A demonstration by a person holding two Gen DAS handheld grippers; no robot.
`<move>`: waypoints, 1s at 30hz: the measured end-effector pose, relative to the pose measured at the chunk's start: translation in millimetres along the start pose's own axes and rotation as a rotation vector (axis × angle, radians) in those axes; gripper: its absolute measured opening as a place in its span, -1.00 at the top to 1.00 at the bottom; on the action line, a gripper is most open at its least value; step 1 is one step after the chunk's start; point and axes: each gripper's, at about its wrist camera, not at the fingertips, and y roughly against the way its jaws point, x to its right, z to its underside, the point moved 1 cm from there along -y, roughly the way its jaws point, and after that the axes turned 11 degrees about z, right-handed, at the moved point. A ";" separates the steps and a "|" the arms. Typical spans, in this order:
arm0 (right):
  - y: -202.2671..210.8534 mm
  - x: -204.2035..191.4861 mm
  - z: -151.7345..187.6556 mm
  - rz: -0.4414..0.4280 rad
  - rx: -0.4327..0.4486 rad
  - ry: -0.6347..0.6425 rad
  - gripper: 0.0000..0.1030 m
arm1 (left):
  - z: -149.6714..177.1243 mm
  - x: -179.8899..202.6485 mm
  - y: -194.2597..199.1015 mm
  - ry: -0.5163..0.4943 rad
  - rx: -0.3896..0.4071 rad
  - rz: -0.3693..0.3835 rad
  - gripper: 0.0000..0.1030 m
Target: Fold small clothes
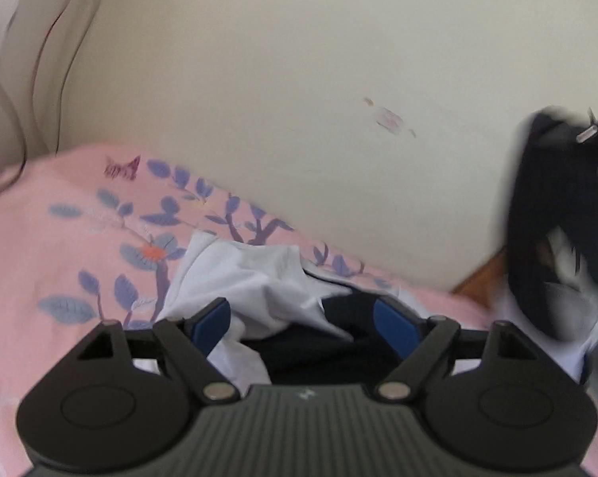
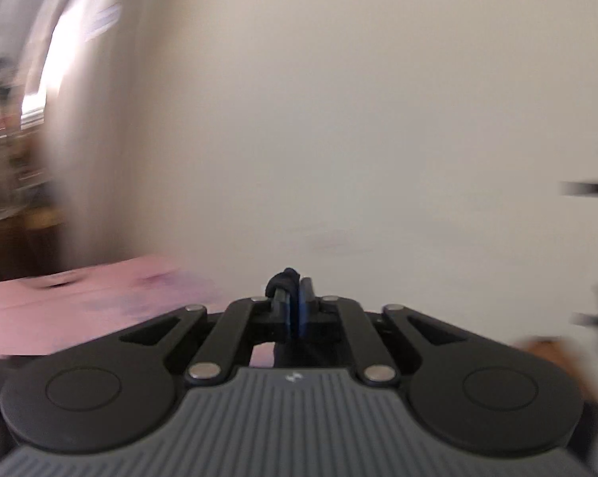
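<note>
The left gripper [image 1: 303,318] is held spread wide, its blue pads [image 1: 209,324] clear of any cloth; nothing is gripped between them. Just beyond and below its jaws a crumpled white garment [image 1: 255,278] is seen lying on a dark garment [image 1: 311,351], both on the pink floral bedsheet [image 1: 60,238] close to the cream wall [image 1: 299,79]. The right gripper [image 2: 295,306] is clenched on a bunched bit of dark navy fabric [image 2: 285,278], pinched between its pads in front of the wall. In the left wrist view, a blurred dark shape [image 1: 557,218] is seen raised at the right edge.
</note>
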 end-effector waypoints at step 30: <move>-27.1 97.3 121.0 -0.072 -0.418 -0.430 -0.06 | 5.9 -9.5 -17.0 0.100 -0.068 0.041 -0.63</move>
